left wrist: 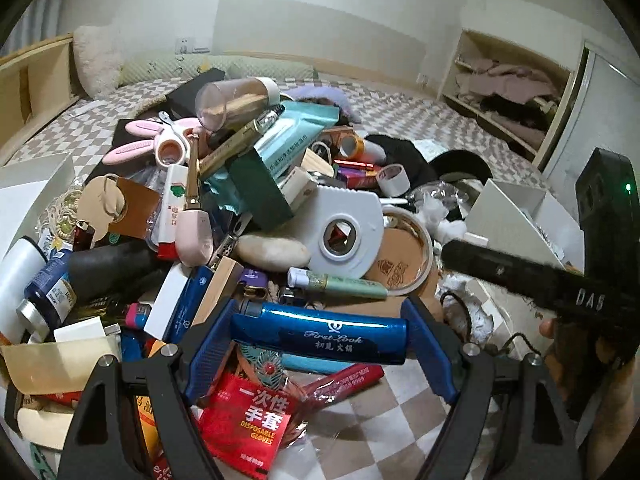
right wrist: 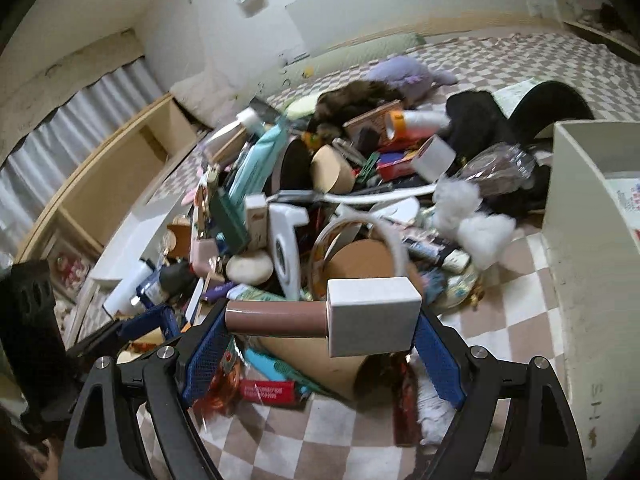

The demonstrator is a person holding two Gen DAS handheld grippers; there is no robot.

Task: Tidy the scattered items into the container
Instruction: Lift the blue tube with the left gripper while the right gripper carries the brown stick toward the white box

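A big pile of scattered items (left wrist: pixel 256 184) lies on a checked bed cover. My left gripper (left wrist: pixel 320 334) is shut on a blue lighter (left wrist: pixel 320 334), held crosswise between its blue pads just above the pile's near edge. My right gripper (right wrist: pixel 320 318) is shut on a brown tube with a white square cap (right wrist: pixel 340 316), held crosswise above the pile (right wrist: pixel 320 200). The white container (right wrist: pixel 592 248) stands to the right of the right gripper; its corner also shows in the left wrist view (left wrist: pixel 516 220). The right gripper's black body (left wrist: pixel 560 280) crosses the left wrist view at right.
A red disposable-gloves packet (left wrist: pixel 256 420) lies under the left gripper. A white tape dispenser (left wrist: pixel 344 232), tape rolls (left wrist: pixel 394 178) and cotton wads (right wrist: pixel 472 216) lie in the pile. A second white box (left wrist: pixel 36 192) sits at far left. Wooden shelves (right wrist: pixel 120 184) flank the bed.
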